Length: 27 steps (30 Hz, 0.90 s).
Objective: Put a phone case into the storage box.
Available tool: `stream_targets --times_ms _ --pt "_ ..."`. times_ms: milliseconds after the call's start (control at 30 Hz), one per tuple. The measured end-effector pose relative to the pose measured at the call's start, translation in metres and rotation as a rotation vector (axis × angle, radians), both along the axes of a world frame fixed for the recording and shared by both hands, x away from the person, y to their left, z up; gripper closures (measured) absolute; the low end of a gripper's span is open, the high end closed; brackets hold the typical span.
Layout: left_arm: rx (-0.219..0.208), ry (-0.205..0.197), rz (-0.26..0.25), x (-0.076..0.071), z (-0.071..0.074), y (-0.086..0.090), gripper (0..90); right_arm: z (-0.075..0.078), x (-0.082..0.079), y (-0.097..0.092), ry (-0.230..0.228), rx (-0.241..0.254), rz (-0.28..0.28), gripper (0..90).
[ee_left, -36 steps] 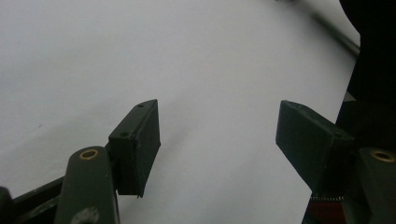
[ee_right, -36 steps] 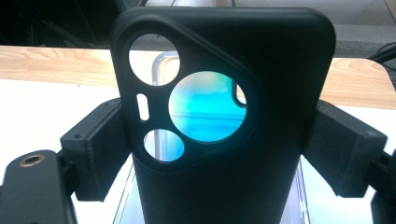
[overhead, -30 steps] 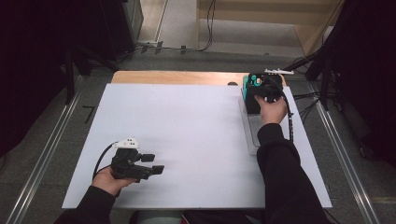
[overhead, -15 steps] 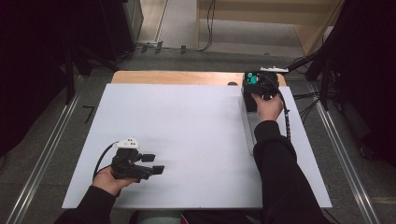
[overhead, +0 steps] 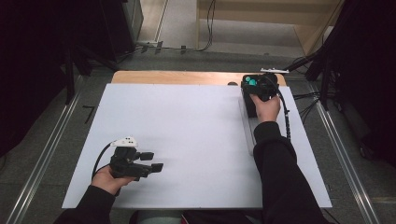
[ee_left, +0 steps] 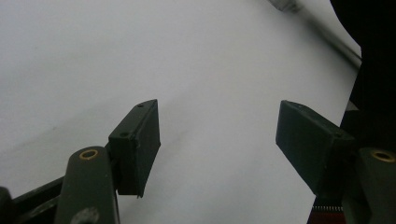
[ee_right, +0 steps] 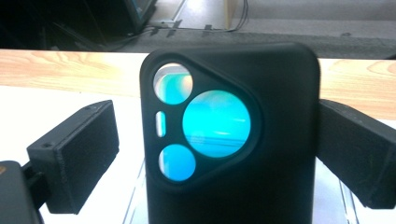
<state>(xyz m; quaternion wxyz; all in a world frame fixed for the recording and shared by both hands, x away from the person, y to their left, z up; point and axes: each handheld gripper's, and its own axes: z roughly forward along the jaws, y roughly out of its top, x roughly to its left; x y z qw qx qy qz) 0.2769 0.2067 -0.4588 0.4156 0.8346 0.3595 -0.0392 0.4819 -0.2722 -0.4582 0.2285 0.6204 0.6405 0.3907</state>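
Jaws of the right gripper point(ee_right: 215, 154) have just been opening and are standing spread around the black phone case point(ee_right: 229, 140), which is sitting at the table's point(overhead: 196, 140) one o'clock corner; left gripper point(overhead: 156, 166), at seven o'clock, is holding its jaws spread over bare white surface.

A large white rectangular sheet point(overhead: 187, 135) covers most of the light wooden tabletop point(overhead: 173, 77), which shows as a strip along the sheet's far edge. Black cables point(overhead: 205, 44) trail over the grey floor point(overhead: 224, 58) beyond that strip.
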Motion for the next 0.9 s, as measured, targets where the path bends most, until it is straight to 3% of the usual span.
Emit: stream_targets --times_ms 567,700,900 --pt "-0.012 -0.003 0.007 0.003 0.001 -0.002 31.4 0.012 -0.009 -0.006 0.039 0.012 0.032 0.0" --pt "-0.003 0.003 0.010 0.002 -0.001 -0.002 31.4 0.019 -0.015 -0.006 0.038 0.031 0.027 0.0" --pt "-0.002 0.001 0.012 0.000 -0.001 0.001 31.4 0.025 -0.024 -0.002 0.050 0.056 0.061 0.0"
